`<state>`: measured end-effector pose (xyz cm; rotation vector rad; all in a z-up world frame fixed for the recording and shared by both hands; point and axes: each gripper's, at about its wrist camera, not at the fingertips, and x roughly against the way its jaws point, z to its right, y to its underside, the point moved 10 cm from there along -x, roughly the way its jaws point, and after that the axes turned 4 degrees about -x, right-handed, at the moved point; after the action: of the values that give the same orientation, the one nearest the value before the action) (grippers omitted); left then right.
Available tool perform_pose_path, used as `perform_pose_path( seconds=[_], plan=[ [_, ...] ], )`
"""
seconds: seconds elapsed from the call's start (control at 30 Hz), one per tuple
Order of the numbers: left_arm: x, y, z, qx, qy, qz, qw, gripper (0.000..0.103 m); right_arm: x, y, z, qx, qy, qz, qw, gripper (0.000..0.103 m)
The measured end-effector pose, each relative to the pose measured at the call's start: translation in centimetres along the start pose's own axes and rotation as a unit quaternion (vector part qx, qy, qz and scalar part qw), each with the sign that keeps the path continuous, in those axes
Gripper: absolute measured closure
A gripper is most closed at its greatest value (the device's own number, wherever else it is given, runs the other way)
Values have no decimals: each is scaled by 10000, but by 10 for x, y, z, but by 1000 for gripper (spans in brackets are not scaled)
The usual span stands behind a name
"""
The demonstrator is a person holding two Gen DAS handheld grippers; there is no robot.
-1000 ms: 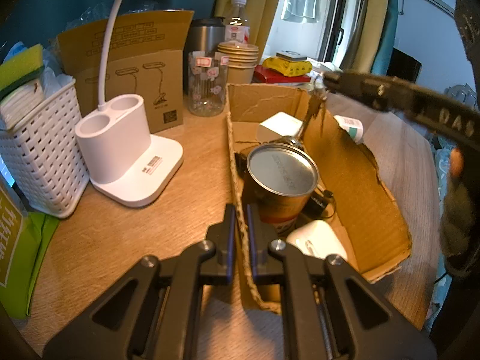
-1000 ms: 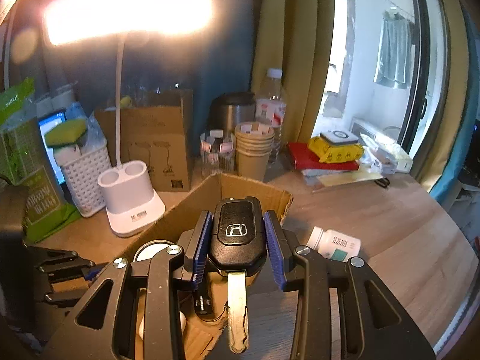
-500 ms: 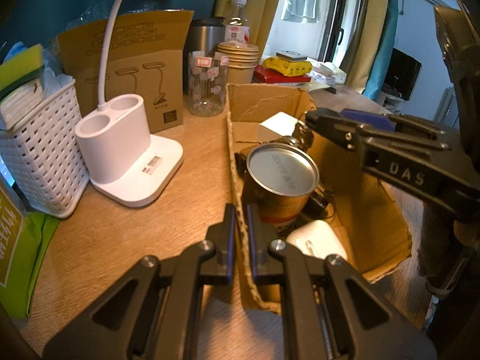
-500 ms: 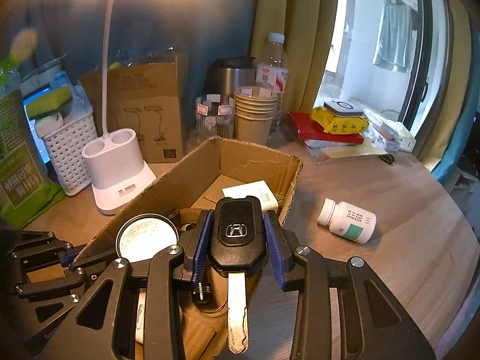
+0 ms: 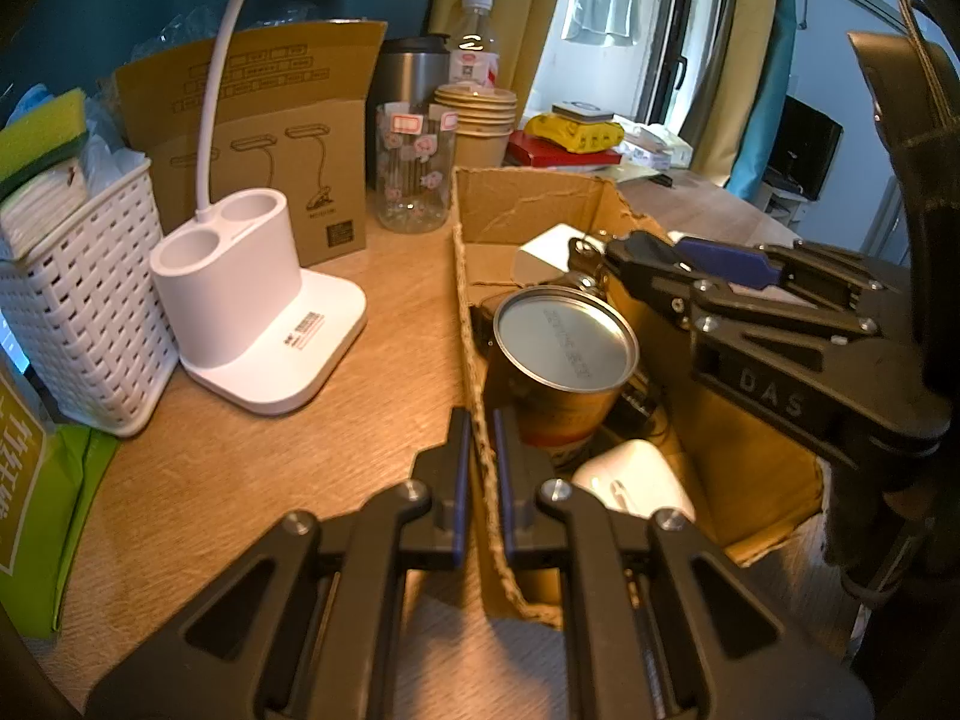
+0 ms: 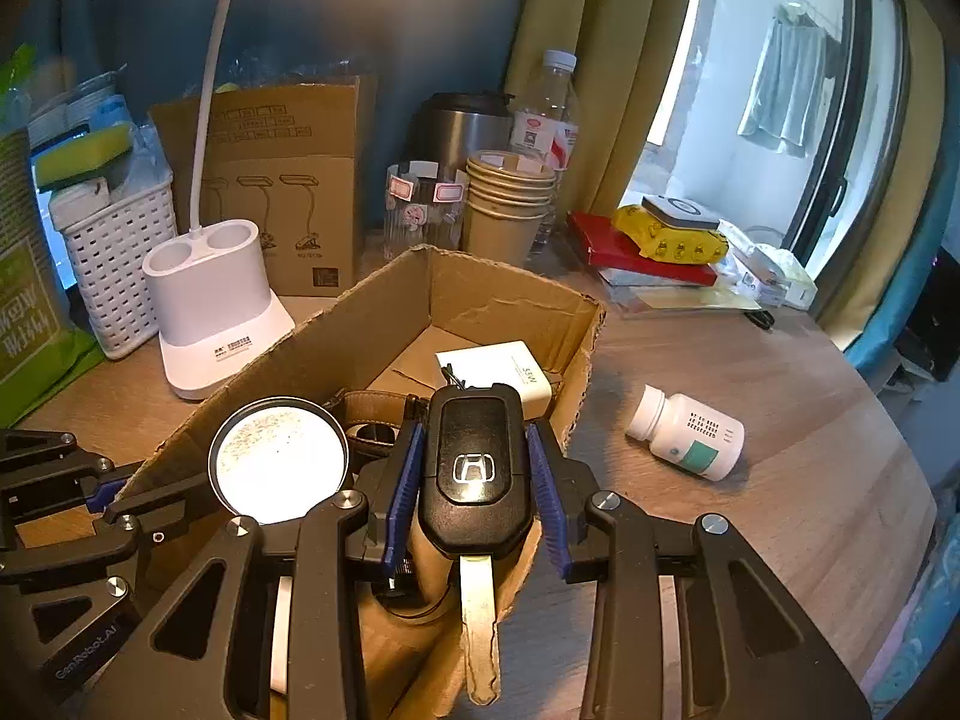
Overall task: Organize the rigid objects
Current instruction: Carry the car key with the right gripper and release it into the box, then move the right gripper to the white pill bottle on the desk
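Inside the cardboard box on the desk stand a tin can, a white carton and half-hidden dark items. Above it, the right hand-held gripper clamps a car key, blade toward the camera. The left hand-held gripper pinches the box's side wall.

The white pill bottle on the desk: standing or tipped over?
Tipped over. The pill bottle lies on its side on the desk, outside the cardboard box.

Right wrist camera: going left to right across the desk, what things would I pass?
White basket → lamp base → tin can → car key held in the right gripper → pill bottle.
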<state>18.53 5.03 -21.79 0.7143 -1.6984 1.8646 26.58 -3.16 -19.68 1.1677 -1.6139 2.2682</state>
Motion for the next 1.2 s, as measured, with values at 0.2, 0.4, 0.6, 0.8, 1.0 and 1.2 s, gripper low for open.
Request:
perform_pose_path(
  seconds=[0.2, 0.4, 0.6, 0.8, 1.0, 1.2],
  plan=[
    [0, 0, 0, 3, 2, 0, 10000, 94, -1, 1, 1, 6, 22, -49, 10000, 64],
    [0, 0, 0, -4, 2, 0, 10000, 94, -3, 3, 3, -53, -42, -80, 9999, 61],
    [0, 0, 0, -3, 2, 1, 10000, 94, 1, 1, 4, -105, -90, -20, 9999, 57],
    [0, 0, 0, -2, 2, 2, 10000, 94, 16, -9, 20, -356, -110, 212, 9991, 53],
    [0, 0, 0, -2, 3, 3, 10000, 94, 26, -16, 42, -557, -26, 359, 9978, 46],
    [0, 0, 0, -2, 3, 4, 10000, 94, 28, -15, 53, -649, 31, 375, 9972, 46]
  ],
)
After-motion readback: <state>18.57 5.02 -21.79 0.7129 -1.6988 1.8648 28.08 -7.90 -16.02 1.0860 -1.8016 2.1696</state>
